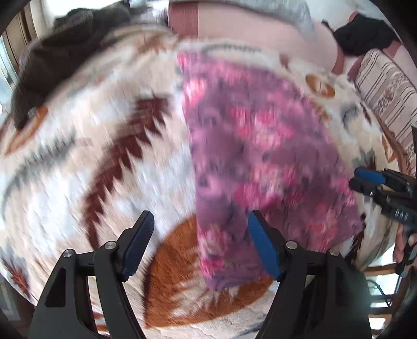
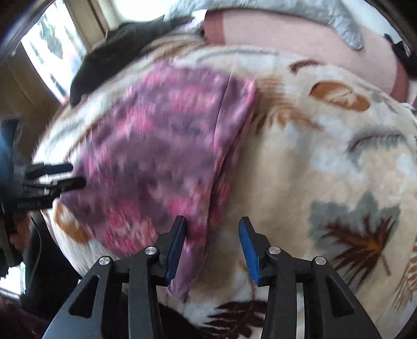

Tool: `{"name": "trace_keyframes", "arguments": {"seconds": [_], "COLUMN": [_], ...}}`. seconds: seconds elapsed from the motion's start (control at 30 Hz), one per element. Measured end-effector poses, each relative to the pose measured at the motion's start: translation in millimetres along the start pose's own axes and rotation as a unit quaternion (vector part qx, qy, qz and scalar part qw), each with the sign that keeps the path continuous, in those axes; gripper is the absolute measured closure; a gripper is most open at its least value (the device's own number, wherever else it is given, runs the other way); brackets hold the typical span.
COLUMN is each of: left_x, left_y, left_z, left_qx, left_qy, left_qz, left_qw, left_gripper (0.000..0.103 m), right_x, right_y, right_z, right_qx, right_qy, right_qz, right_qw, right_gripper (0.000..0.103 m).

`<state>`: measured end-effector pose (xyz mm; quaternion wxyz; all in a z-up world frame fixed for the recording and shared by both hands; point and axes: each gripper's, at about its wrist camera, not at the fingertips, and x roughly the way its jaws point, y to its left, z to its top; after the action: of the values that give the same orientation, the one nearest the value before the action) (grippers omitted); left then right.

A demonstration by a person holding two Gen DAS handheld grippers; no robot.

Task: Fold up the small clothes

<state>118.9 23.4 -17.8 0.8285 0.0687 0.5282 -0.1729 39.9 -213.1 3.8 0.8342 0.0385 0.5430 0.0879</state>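
Note:
A small purple and pink flowered garment (image 1: pixel 260 156) lies folded flat on a leaf-patterned blanket (image 1: pixel 91 156). It also shows in the right wrist view (image 2: pixel 161 161), with a seam and a folded edge on its right side. My left gripper (image 1: pixel 200 245) is open and empty, above the garment's near left corner. My right gripper (image 2: pixel 212 247) is open and empty, above the garment's near right edge. The right gripper shows at the right edge of the left wrist view (image 1: pixel 370 180); the left gripper shows at the left of the right wrist view (image 2: pixel 70 174). Both views are blurred.
A dark brown garment (image 1: pixel 65 52) lies at the blanket's far left. A pink sheet (image 1: pixel 247 26) and grey cloth (image 2: pixel 325 20) lie beyond the blanket. A striped cushion (image 1: pixel 385 96) is at the right. A window (image 2: pixel 47 52) is at the far left.

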Motion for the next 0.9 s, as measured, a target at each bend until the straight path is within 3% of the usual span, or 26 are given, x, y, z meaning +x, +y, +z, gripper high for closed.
{"name": "trace_keyframes", "arguments": {"seconds": [0.17,0.2,0.23,0.27,0.33,0.43,0.5,0.67,0.77,0.83,0.9], "left_x": [10,20,29,38,44,29,25,55,85,100,102], "left_y": [5,3,1,-1,0,6,4,2,3,8,13], "left_z": [26,27,27,22,20,35,61,110,114,110,105], "left_qx": [-0.034,-0.038,-0.037,-0.034,-0.037,-0.043,-0.044,-0.052,-0.060,-0.076,-0.101], "left_qy": [0.002,0.010,0.017,0.027,0.028,0.006,-0.018,-0.014,0.017,0.032,0.024], "left_qz": [-0.018,-0.017,-0.013,-0.009,-0.021,-0.047,-0.039,-0.006,0.013,0.001,-0.014], "left_qw": [0.9993,0.9991,0.9991,0.9990,0.9987,0.9979,0.9981,0.9985,0.9979,0.9966,0.9945], "left_gripper": [0.028,0.028,0.028,0.027,0.027,0.027,0.027,0.027,0.027,0.026,0.023], "right_x": [12,21,29,44,52,39,32,47,76,97,97], "right_y": [-15,-14,-13,-8,-5,-20,-31,-40,-40,-39,-36], "right_z": [37,37,37,36,36,54,71,106,117,113,110], "right_qx": [0.075,0.078,0.072,0.051,0.031,0.070,0.101,0.135,0.137,0.125,0.107], "right_qy": [-0.025,-0.022,-0.017,-0.002,-0.002,-0.025,-0.052,-0.080,-0.068,-0.039,-0.060], "right_qz": [0.036,0.032,0.021,-0.006,-0.018,0.011,0.031,0.059,0.039,0.005,-0.004], "right_qw": [0.996,0.996,0.997,0.999,0.999,0.997,0.993,0.986,0.987,0.991,0.992], "right_gripper": [0.057,0.061,0.071,0.077,0.074,0.072,0.070,0.070,0.070,0.076,0.076]}}
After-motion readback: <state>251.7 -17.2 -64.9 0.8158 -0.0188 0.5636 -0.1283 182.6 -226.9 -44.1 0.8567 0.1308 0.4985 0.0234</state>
